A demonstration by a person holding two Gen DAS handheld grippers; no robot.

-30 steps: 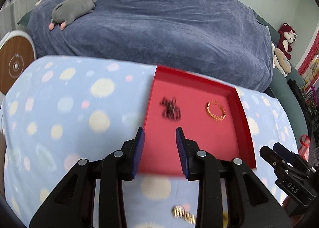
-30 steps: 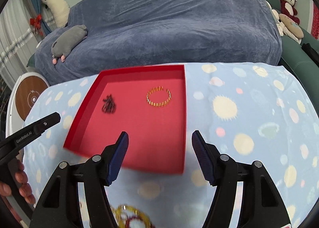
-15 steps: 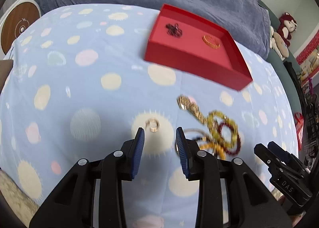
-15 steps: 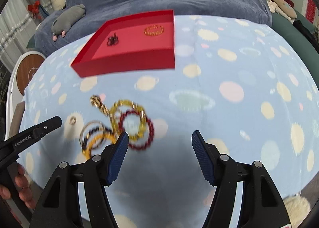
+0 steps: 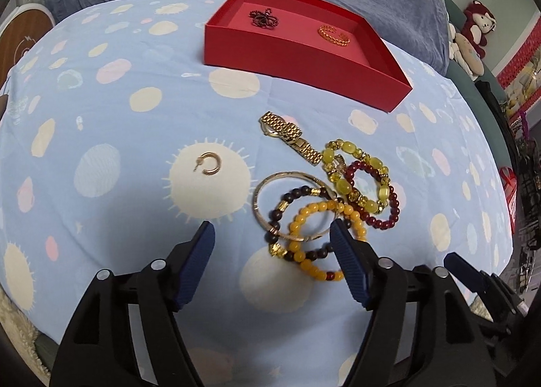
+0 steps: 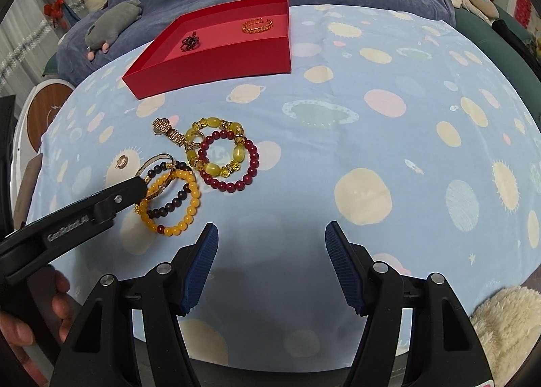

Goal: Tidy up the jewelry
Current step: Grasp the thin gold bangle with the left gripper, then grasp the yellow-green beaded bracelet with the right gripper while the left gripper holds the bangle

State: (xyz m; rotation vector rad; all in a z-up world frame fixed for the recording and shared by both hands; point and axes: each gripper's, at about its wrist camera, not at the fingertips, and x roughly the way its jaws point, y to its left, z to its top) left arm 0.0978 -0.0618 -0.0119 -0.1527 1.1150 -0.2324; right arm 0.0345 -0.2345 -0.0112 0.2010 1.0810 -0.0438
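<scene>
Now both grippers have dropped back from the red tray (image 5: 304, 59), left gripper (image 5: 272, 241) newly opened wide over the bracelet pile (image 5: 324, 197), right gripper (image 6: 270, 241) open, empty

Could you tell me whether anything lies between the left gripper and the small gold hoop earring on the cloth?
Nothing visible does. The left gripper is open, and the gold hoop earring lies alone on a pale sun print ahead and slightly left. Only bare blue cloth lies between them; the bracelet pile sits off to the right.
</scene>
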